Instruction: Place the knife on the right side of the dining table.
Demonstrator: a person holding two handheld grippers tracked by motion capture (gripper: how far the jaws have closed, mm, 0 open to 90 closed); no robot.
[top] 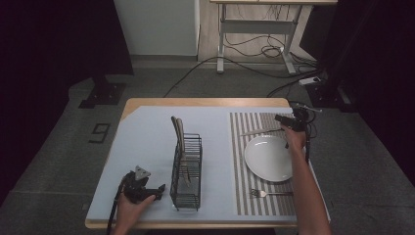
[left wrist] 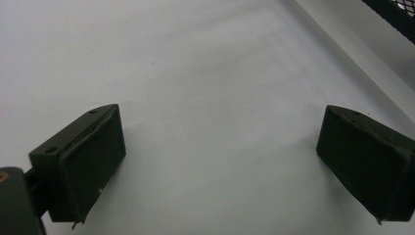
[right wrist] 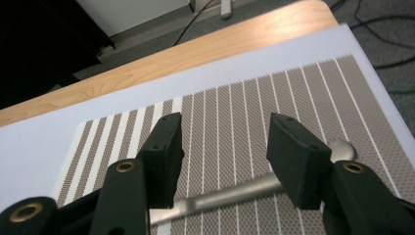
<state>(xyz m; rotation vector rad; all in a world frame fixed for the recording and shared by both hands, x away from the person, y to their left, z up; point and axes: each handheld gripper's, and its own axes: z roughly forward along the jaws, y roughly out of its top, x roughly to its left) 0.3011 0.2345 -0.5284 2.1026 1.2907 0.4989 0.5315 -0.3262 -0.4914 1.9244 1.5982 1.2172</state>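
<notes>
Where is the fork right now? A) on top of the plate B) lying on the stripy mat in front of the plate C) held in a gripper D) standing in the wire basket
B: in the high view the fork lies flat on the striped placemat, on the near side of the white plate, apart from both grippers.

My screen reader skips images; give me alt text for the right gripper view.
Open right gripper above a metal utensil handle lying on a striped placemat. Beyond it, the table's wooden edge and floor.
</notes>
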